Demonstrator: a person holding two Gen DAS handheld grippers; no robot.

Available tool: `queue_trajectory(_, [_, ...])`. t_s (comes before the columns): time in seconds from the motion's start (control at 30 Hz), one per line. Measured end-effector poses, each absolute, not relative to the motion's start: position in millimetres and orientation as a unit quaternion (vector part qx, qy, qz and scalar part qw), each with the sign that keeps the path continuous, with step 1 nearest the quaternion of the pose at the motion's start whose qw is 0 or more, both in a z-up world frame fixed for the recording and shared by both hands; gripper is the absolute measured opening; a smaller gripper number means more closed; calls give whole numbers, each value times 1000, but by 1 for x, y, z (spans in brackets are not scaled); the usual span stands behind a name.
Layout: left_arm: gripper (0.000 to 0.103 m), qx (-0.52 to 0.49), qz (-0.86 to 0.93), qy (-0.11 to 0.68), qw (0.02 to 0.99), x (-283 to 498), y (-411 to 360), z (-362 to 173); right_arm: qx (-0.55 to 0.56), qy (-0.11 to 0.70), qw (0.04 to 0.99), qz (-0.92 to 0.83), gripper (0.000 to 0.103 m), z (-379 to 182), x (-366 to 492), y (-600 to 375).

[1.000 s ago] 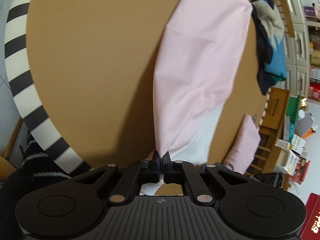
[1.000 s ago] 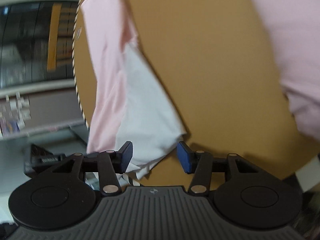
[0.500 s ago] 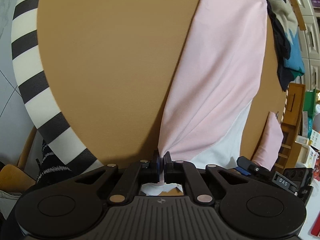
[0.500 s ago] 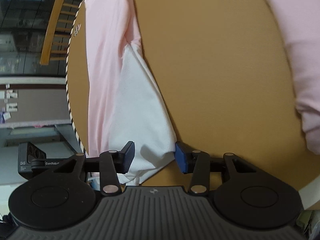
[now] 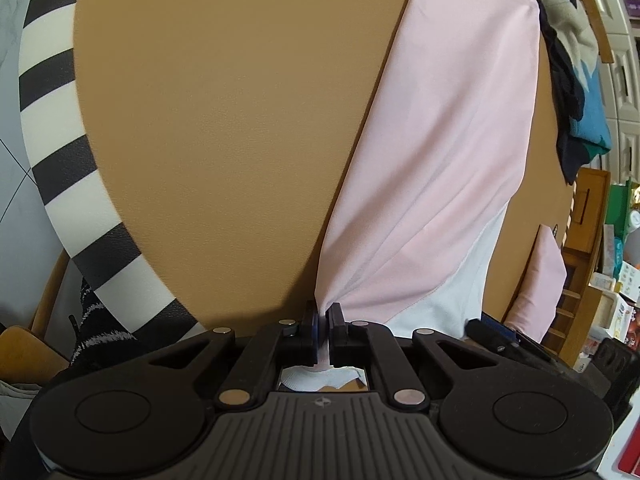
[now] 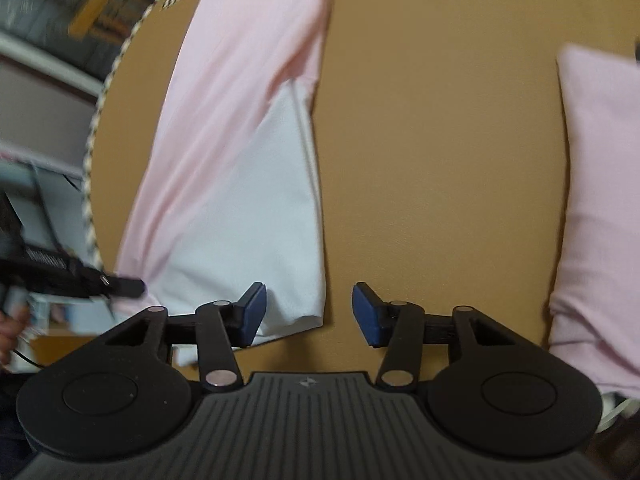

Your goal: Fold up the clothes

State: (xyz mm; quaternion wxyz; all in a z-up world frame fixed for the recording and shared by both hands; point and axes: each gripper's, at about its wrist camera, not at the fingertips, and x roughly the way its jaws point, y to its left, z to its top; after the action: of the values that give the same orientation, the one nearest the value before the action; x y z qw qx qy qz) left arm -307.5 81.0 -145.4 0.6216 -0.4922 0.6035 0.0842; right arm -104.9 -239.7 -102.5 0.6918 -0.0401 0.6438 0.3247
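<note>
A pink garment (image 5: 440,140) with a white lining panel (image 5: 452,300) lies stretched across the tan round table (image 5: 220,140). My left gripper (image 5: 324,316) is shut on a bunched pink corner of it at the table's near edge. In the right wrist view the same pink garment (image 6: 240,80) runs up the left side, its white panel (image 6: 260,208) flat on the table. My right gripper (image 6: 308,312) is open and its jaws are opening. The white hem corner lies between them, close to the left blue pad (image 6: 252,312), and neither pad presses it.
The table's black-and-white striped rim (image 5: 52,140) curves down the left. Dark and blue clothes (image 5: 576,92) are piled at the far right edge. A second pink cloth (image 6: 600,200) lies to the right of my right gripper. Wooden shelves and boxes (image 5: 592,220) stand beyond the table.
My right gripper has rolled and shifted sideways, and its jaws stand wider around the white hem, which now lies flat. The left gripper keeps its grip, slightly lower, and the pink cloth lies flatter.
</note>
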Motion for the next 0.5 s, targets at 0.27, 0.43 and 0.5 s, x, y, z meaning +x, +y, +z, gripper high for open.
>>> queue_trajectory(0.27, [6, -496, 84, 602, 620, -309, 83, -145, -146, 603, 704, 346, 7, -101, -128, -216])
queue_trajectory(0.43, [6, -492, 84, 603, 622, -307, 80, -142, -44, 660, 663, 351, 5, -111, -101, -230])
queue_trajectory(0.5, [6, -489, 83, 604, 625, -309, 83, -140, 24, 684, 646, 339, 5, -114, -86, -242])
